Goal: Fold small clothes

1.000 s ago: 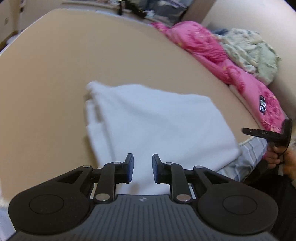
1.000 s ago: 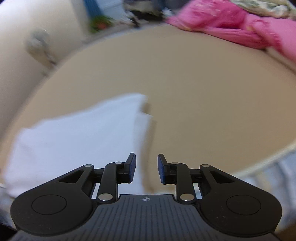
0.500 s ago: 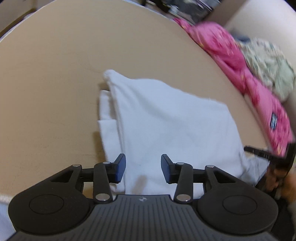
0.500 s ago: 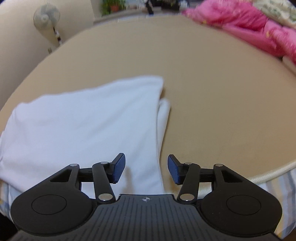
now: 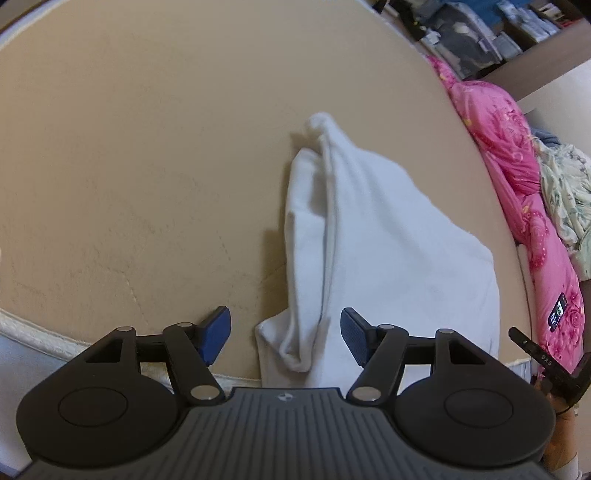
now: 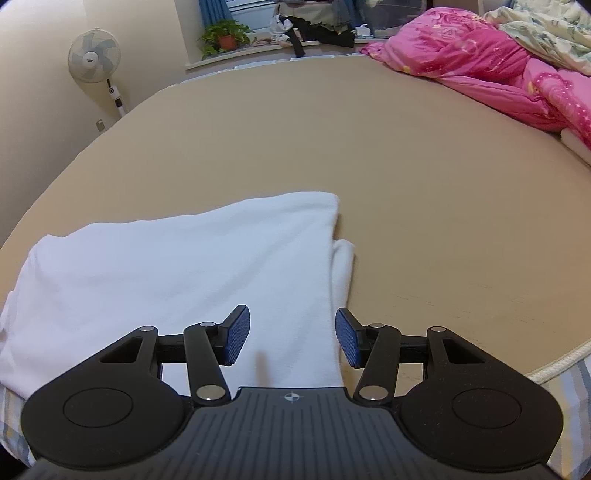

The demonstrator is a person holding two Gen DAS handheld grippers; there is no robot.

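A folded white garment (image 5: 373, 236) lies flat on the tan mattress (image 5: 147, 147), near its front edge. My left gripper (image 5: 284, 338) hovers over the garment's near corner; its jaws are opening, and the blue pads (image 5: 216, 334) stand apart from the cloth that lies between them. In the right wrist view the same white garment (image 6: 177, 266) spreads to the left, a folded edge running down the middle. My right gripper (image 6: 291, 338) is open above that edge, its pads (image 6: 238, 334) clear of the fabric. The right gripper's tip (image 5: 532, 350) shows at the left wrist view's far right.
A pink quilt (image 6: 480, 70) and a pale floral blanket (image 6: 546, 29) are heaped along the mattress's far right side. A standing fan (image 6: 94, 61) and a potted plant (image 6: 225, 35) stand beyond the bed. The mattress's piped front edge (image 6: 554, 365) runs close under both grippers.
Both grippers' jaws have spread from nearly shut to wide apart. The left gripper rolled and sank toward the garment's near corner; the right one shifted over the folded edge.
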